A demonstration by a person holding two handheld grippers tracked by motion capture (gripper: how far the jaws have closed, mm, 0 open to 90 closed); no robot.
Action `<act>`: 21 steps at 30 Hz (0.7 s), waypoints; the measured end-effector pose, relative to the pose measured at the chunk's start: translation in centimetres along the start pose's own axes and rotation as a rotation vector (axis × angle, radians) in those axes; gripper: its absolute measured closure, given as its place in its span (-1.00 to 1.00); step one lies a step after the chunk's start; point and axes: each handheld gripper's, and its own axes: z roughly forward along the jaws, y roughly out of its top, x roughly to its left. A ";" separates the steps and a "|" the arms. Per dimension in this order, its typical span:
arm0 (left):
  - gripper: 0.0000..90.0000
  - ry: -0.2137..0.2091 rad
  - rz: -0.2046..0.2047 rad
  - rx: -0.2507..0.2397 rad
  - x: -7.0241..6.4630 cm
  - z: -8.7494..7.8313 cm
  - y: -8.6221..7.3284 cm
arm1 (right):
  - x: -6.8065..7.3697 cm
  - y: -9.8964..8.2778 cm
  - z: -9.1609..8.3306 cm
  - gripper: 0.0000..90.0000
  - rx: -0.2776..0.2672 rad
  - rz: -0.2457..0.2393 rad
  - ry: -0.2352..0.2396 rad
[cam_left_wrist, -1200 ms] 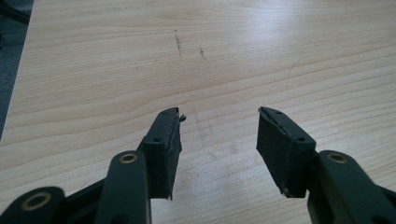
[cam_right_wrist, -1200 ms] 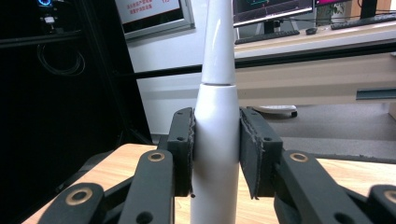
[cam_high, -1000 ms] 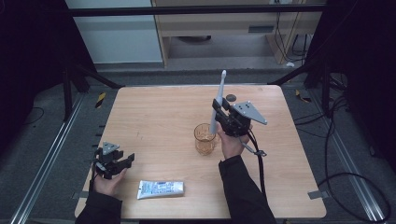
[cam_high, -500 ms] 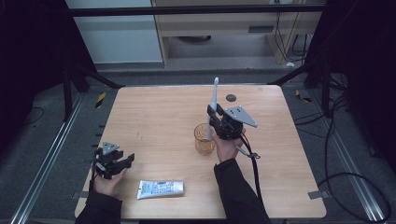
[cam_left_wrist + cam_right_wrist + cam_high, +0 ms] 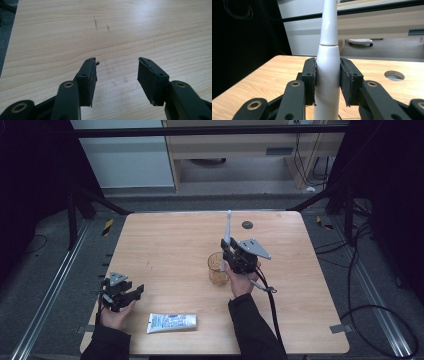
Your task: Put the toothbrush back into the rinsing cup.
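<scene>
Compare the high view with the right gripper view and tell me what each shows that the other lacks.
High view alone: the amber cup under the toothbrush's lower end, the toothpaste tube lying near the front edge, and the left gripper with open jaws.

Right gripper view alone: both black pads pressing the white handle's sides, close up.

Both: the electric toothbrush held upright by the right gripper, the wooden table and its round hole.

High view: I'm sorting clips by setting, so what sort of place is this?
Probably a lab recording bench, not a home: a bare wooden table ringed by metal rails and dark frames, loose cables on grey floor, and only a cup, toothbrush and tube laid out.
</scene>
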 end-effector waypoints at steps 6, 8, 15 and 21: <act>0.07 0.000 0.001 0.000 0.0 0.0 0.0 | -0.1 -0.7 0.1 0.50 0.019 0.004 0.001; 0.07 0.000 0.001 0.000 0.0 0.0 0.0 | -0.1 -0.9 0.2 0.50 0.028 0.002 0.001; 0.07 0.000 0.001 0.000 0.0 0.0 0.0 | -0.2 -1.7 0.4 0.50 0.074 -0.011 0.003; 0.07 0.000 0.001 0.000 0.0 0.0 0.0 | -0.3 -2.5 0.5 0.50 0.114 -0.024 0.008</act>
